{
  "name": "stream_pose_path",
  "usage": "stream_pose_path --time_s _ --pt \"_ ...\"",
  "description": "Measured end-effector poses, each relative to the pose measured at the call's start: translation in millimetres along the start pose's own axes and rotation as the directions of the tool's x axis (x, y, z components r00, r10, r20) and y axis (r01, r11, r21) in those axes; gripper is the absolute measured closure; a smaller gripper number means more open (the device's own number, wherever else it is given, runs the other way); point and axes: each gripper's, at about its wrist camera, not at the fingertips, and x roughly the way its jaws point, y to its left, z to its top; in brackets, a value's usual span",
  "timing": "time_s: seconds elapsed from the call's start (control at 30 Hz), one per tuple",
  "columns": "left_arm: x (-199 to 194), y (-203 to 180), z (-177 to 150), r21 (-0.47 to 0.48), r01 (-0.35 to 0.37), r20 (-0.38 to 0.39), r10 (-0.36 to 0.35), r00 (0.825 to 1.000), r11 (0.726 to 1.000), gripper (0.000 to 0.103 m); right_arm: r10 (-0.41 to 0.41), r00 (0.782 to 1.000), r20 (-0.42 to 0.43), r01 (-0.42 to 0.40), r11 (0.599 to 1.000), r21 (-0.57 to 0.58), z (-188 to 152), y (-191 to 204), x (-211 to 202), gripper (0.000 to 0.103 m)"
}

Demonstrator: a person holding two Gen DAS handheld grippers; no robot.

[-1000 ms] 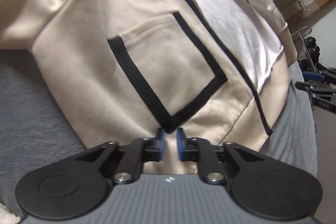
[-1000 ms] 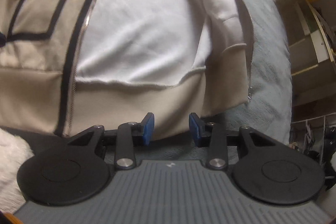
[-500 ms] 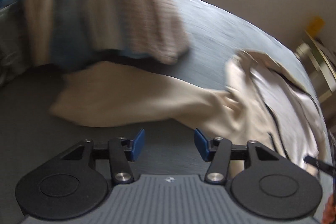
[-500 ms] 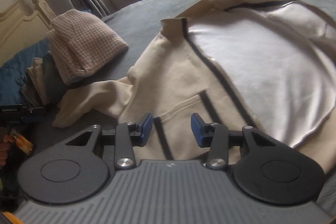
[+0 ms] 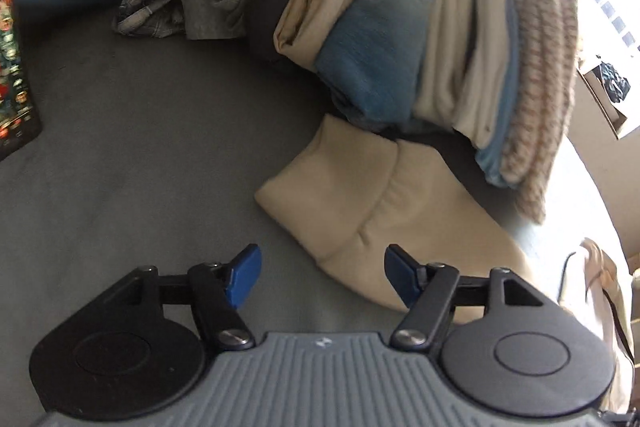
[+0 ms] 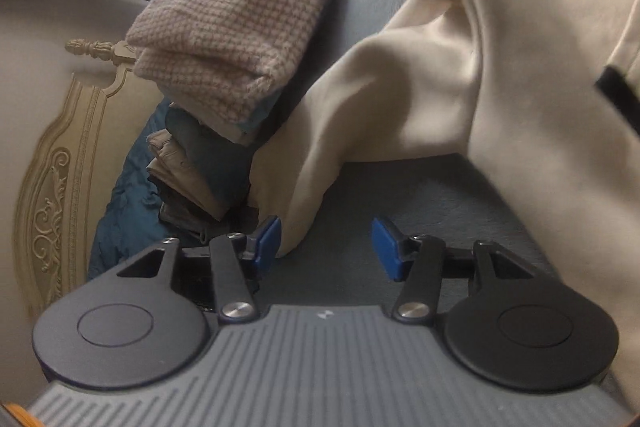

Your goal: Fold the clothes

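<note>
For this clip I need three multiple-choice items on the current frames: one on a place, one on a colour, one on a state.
1. Where does the cream jacket sleeve cuff lie?
A. on the grey bedspread, in front of the stack of folded clothes
B. on top of the stack
C. on the floor

2. What colour are the gripper finger pads?
A. red
B. blue
C. white

3. How does the left gripper stand?
A. shut on the cuff
B. shut on nothing
C. open, holding nothing

Answers: 1 A, the cuff rests flat on the bedspread below the stack; 2 B, both views show blue pads; 3 C, its pads stand wide apart with the cuff just ahead, as does the right gripper.
</note>
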Motion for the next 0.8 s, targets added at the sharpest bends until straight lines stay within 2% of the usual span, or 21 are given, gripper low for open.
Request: stream_pose_path --time_s 0.13,0.23,0.3,0.4,0.43,0.47,0.57,0.73,0.8 --pt "28.8 6.0 6.4 -0.053 0.001 -0.028 -0.002 1.000 0.999 0.038 0.042 0.999 -0.035 -0.038 0.995 0.092 -0.3 -0.7 52.2 0.053" --pt "37.5 4.5 8.4 -0.073 0.018 -0.001 -0.018 1.000 0.997 0.044 0.047 0.998 -0.043 -0.041 0.990 0.133 -3.1 -1.3 78.4 0.053" --pt "40.7 -2.0 10.7 -0.052 0.028 0.015 -0.027 1.000 0.998 0.061 0.039 0.998 -0.041 -0.033 0.987 0.157 -3.6 -1.6 90.3 0.053" --pt "44.9 -14.5 15.6 -0.001 0.023 0.016 -0.023 1.000 1.000 0.077 0.076 0.997 -0.010 -0.072 0.979 0.193 -2.9 -3.6 101.0 0.054" --pt "44.0 -18.7 17.1 0.017 0.019 0.024 -0.019 1.000 1.000 0.080 0.083 0.997 0.001 -0.082 0.975 0.206 -2.0 -5.1 103.4 0.056" --pt "40.6 -22.2 18.3 0.025 0.016 0.036 -0.017 0.999 1.000 0.086 0.093 0.996 0.012 -0.094 0.973 0.210 -0.6 -5.0 104.5 0.062" --pt "21.6 -31.1 20.6 0.028 0.011 0.084 -0.014 0.996 1.000 0.089 0.139 0.990 0.027 -0.141 0.972 0.185 3.7 -0.6 104.0 0.092" --pt "-39.1 -35.5 6.9 0.053 0.004 0.176 -0.013 0.984 0.999 0.091 0.172 0.984 -0.053 -0.168 0.983 0.077 -1.0 18.4 84.1 0.096" --pt "-52.6 -27.3 -4.1 0.062 -0.015 0.164 0.005 0.986 0.998 0.091 0.164 0.980 -0.109 -0.158 0.986 0.060 -7.0 20.7 75.8 0.096"
